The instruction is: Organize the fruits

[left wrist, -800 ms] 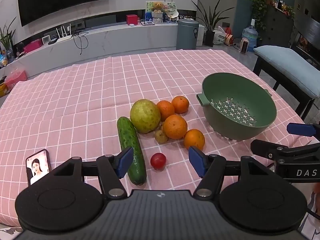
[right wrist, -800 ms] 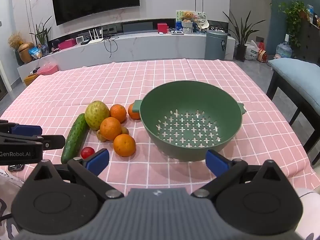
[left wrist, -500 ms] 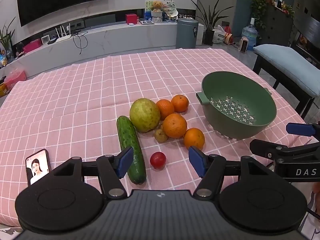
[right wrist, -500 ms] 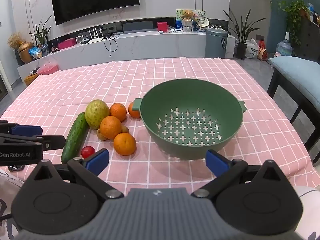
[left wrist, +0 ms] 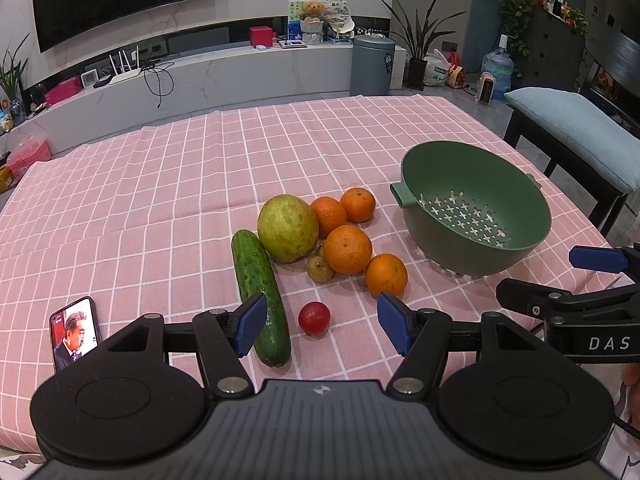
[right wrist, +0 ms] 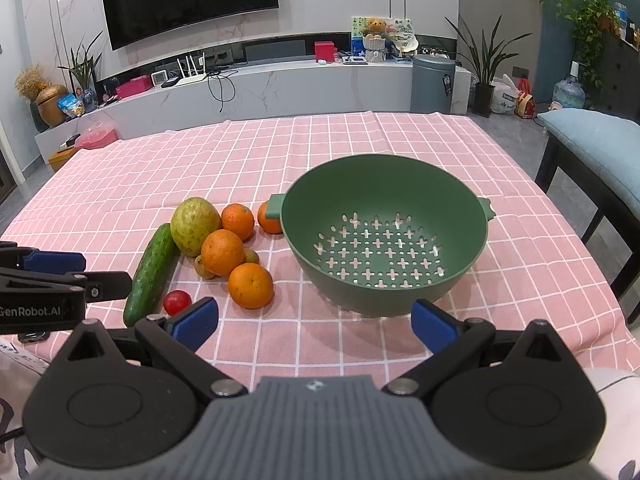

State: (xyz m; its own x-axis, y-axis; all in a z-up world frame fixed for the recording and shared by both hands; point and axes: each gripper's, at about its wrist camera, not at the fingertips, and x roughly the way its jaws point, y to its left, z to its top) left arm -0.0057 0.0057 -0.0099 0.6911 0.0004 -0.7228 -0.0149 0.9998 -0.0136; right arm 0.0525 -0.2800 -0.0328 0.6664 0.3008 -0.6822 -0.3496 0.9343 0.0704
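Observation:
A cluster of fruit lies on the pink checked tablecloth: a large green-yellow pear, several oranges, a small brown fruit, a cucumber and a red cherry tomato. An empty green colander stands to their right; it also shows in the right wrist view. My left gripper is open and empty, just short of the tomato. My right gripper is open and empty, in front of the colander.
A phone with a lit screen lies at the table's front left. A bench with a blue cushion stands right of the table. A white media shelf and a grey bin stand beyond the far edge.
Both grippers have crept slightly forward toward the fruit and colander. Their jaws stay open. The phone's screen picture has changed.

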